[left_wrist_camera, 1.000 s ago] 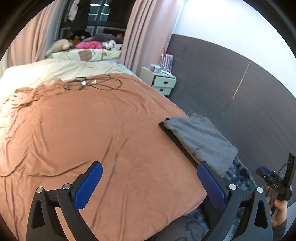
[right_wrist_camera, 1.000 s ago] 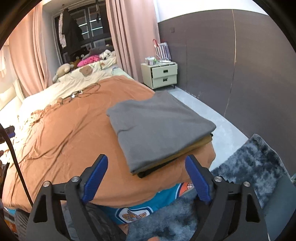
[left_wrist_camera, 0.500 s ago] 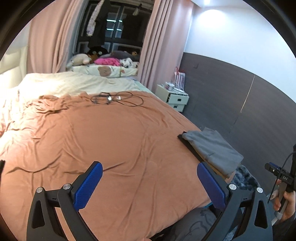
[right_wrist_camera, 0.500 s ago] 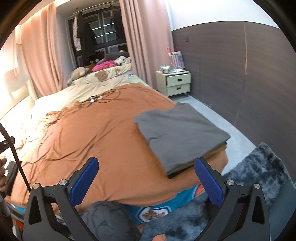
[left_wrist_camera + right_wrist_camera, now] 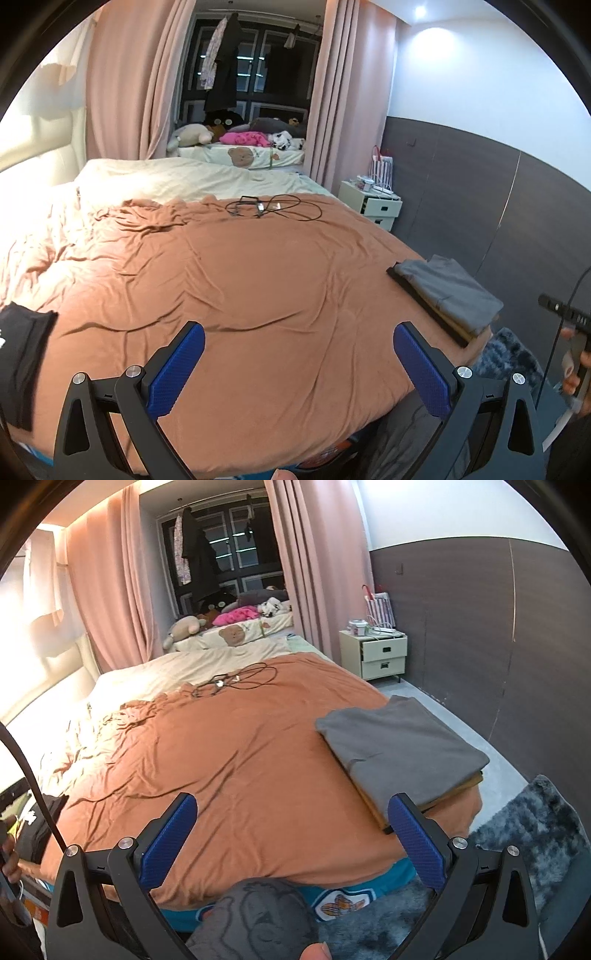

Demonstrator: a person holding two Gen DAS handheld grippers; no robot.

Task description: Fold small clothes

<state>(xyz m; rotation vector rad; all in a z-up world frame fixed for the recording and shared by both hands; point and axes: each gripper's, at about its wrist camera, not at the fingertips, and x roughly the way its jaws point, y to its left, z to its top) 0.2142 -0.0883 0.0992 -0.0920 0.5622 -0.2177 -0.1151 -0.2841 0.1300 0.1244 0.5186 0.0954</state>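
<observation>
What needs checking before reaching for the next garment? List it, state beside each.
1. Left gripper open and holding nothing: ok.
2. Right gripper open and holding nothing: ok.
3. Folded stack, grey garment on top, flat at the bed corner: ok.
4. Black garment at the bed's left edge within reach: cannot tell, only partly in view.
5. Orange sheet bare in the middle for folding: ok.
6. Cables lying far up the bed, apart from the folding area: ok.
</observation>
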